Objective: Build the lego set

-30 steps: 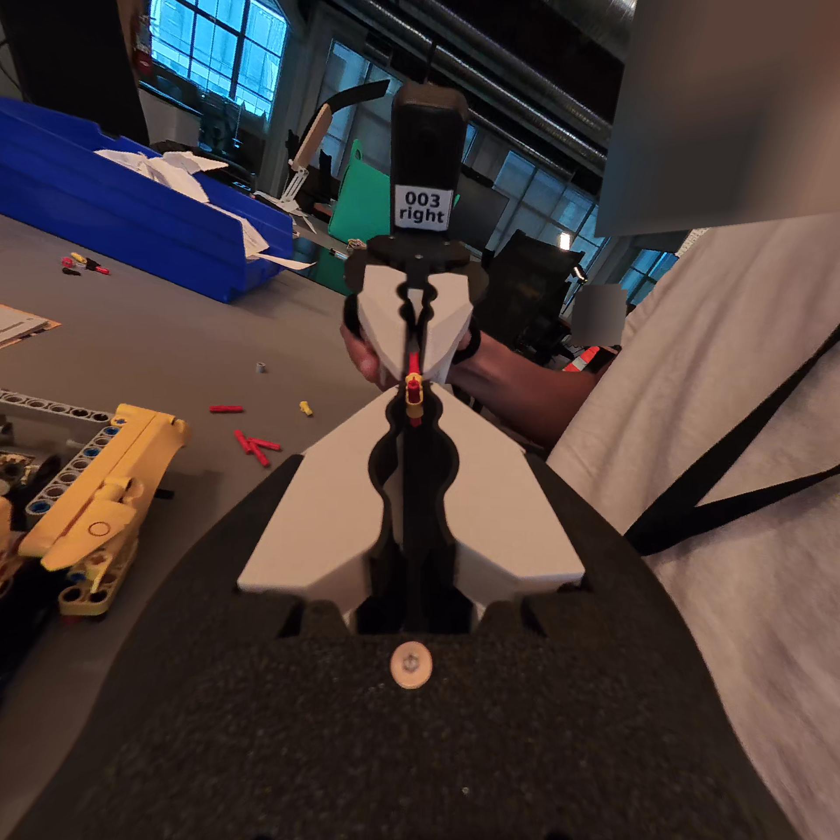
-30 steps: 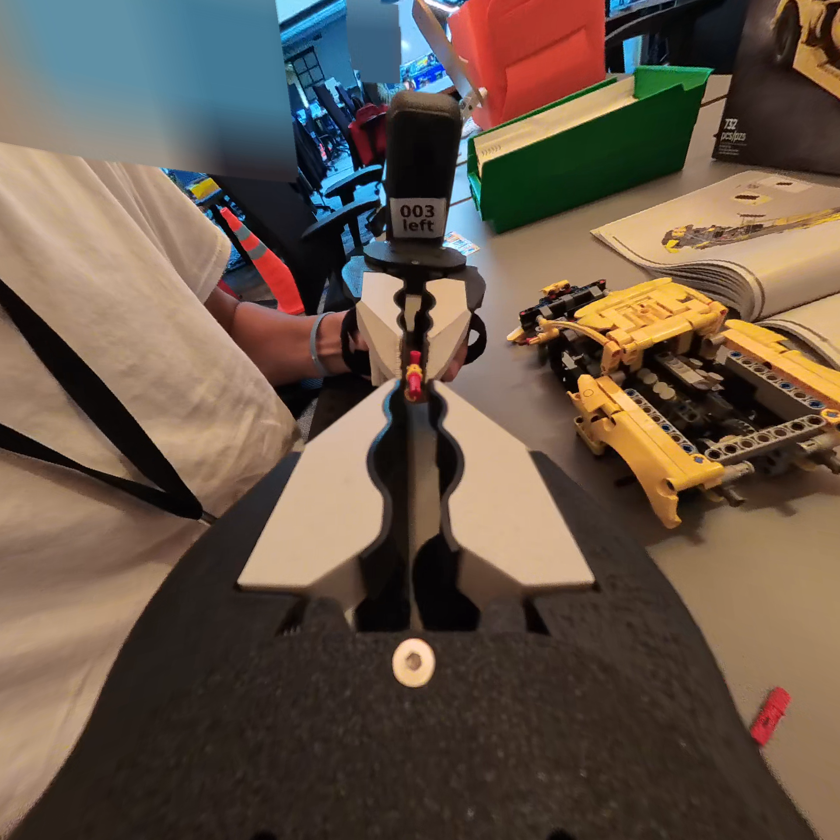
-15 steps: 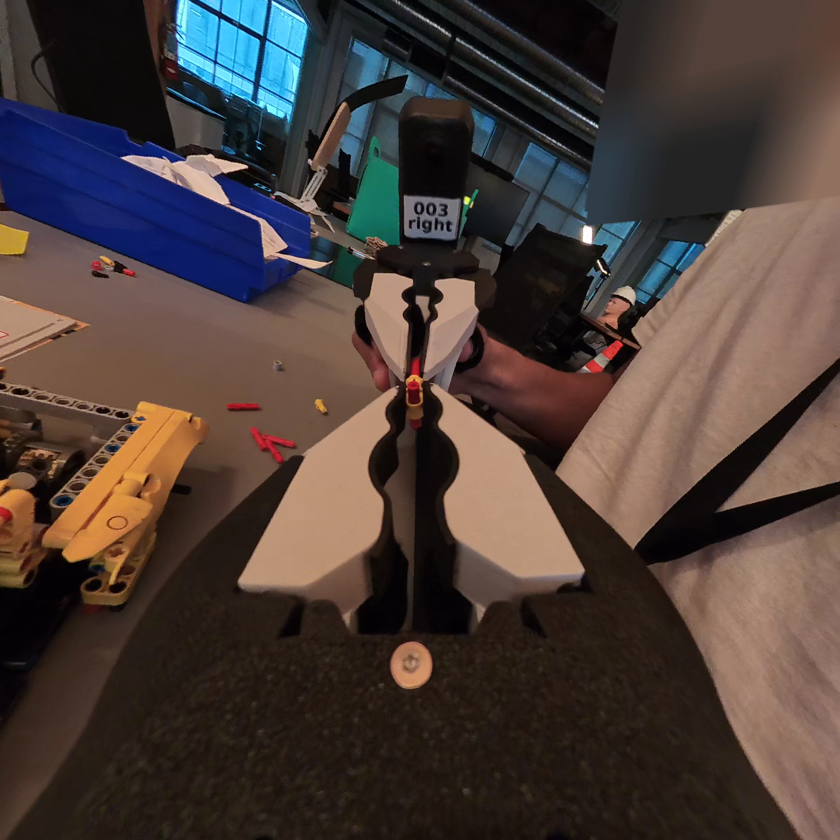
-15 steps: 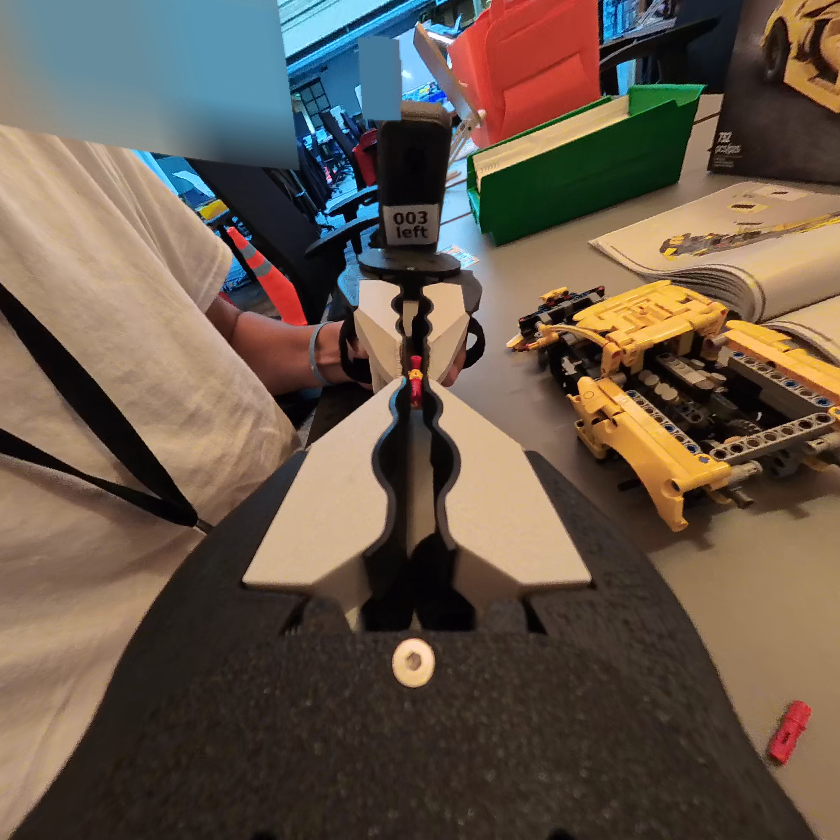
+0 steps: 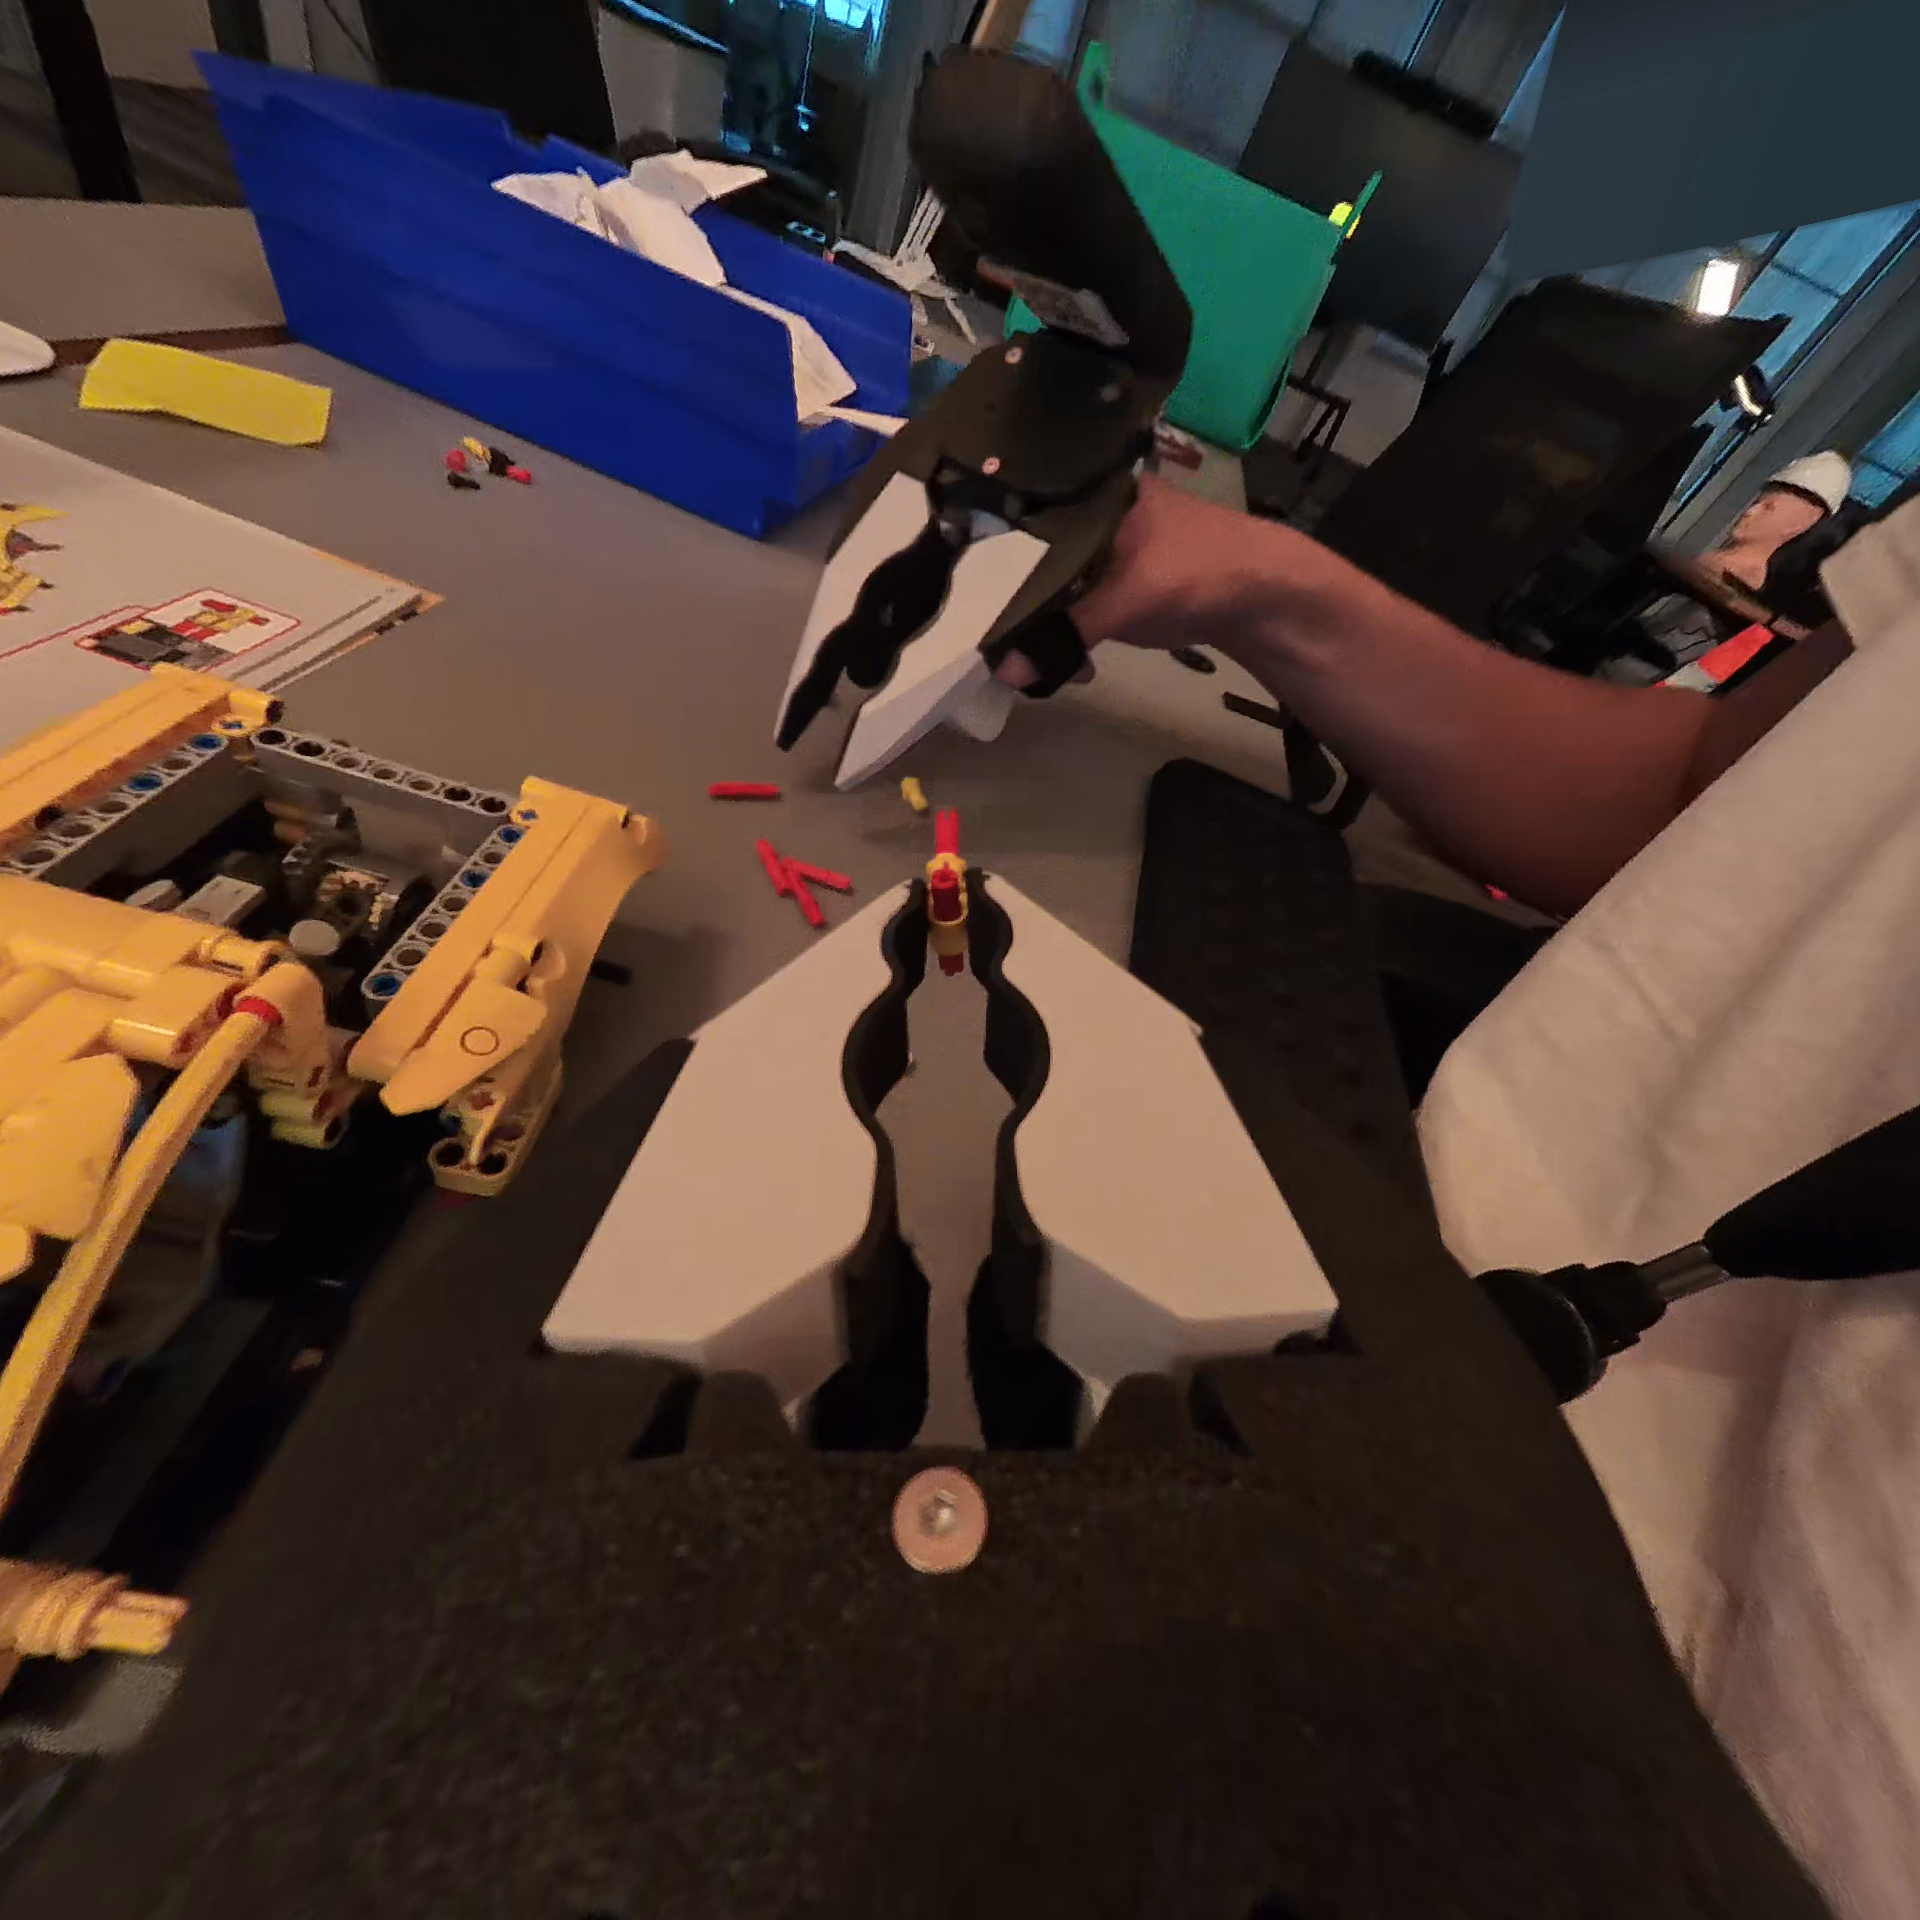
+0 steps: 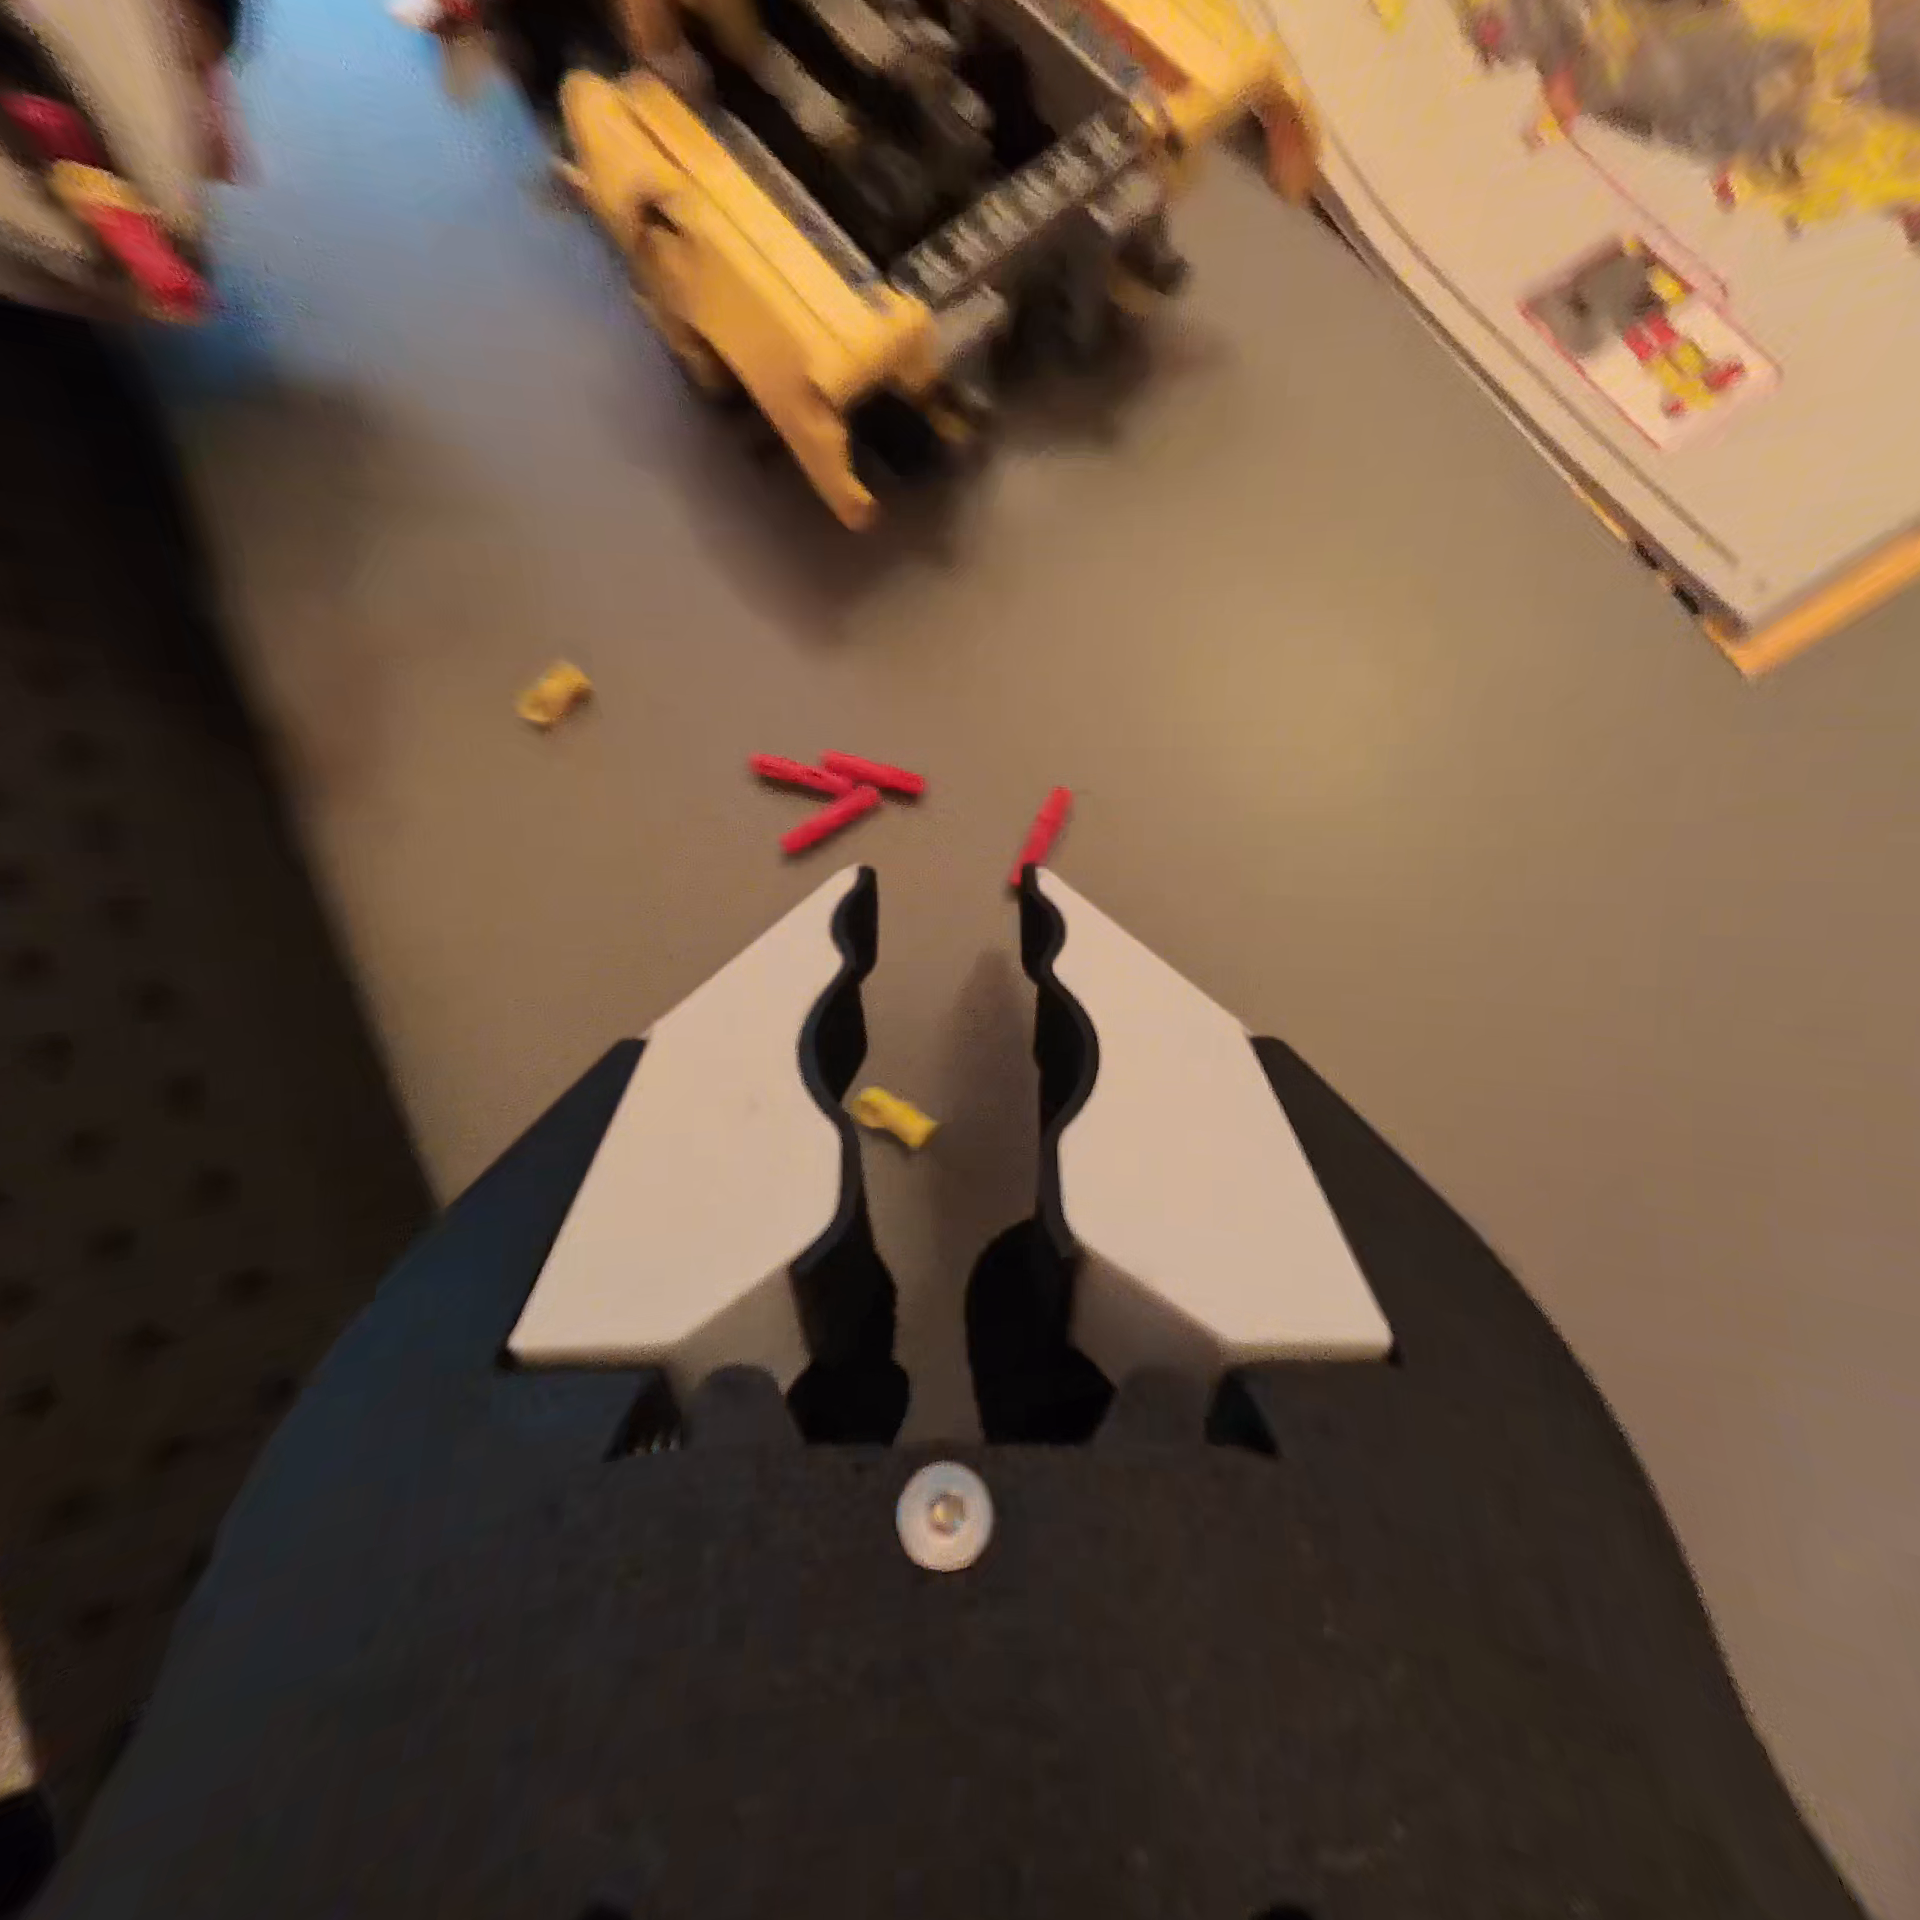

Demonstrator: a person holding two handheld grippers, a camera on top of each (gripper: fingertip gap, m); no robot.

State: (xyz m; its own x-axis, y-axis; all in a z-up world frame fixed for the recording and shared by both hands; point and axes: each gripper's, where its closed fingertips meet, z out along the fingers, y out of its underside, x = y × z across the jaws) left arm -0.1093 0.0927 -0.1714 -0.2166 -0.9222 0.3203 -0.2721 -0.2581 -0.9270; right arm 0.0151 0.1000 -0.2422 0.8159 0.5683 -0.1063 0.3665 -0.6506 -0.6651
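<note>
My left gripper (image 5: 943, 889) is shut on a small yellow connector with a red pin through it (image 5: 947, 921), held above the table. My right gripper (image 6: 945, 883) is open and empty, pointing down at the grey table; it also shows in the left wrist view (image 5: 819, 758). Loose red pins (image 6: 831, 795) lie just ahead of its left finger and one red pin (image 6: 1042, 831) touches its right fingertip. A small yellow piece (image 6: 894, 1117) lies on the table between its fingers. The partly built yellow model (image 5: 312, 987) stands to the left, blurred in the right wrist view (image 6: 769, 260).
An open instruction booklet (image 6: 1558, 312) lies beyond the model. A blue bin (image 5: 540, 312) with crumpled paper stands at the back, a green bin (image 5: 1236, 270) behind it. A black mat (image 5: 1247, 935) lies at the table edge by the person's arm. Another yellow piece (image 6: 554, 691) lies loose. One gripper's finger ends stand about 15 cm off the other's.
My right gripper let go of the red pin and yellow connector, opened, and swung down to the loose red pins on the table. My left gripper still holds the joined piece.
</note>
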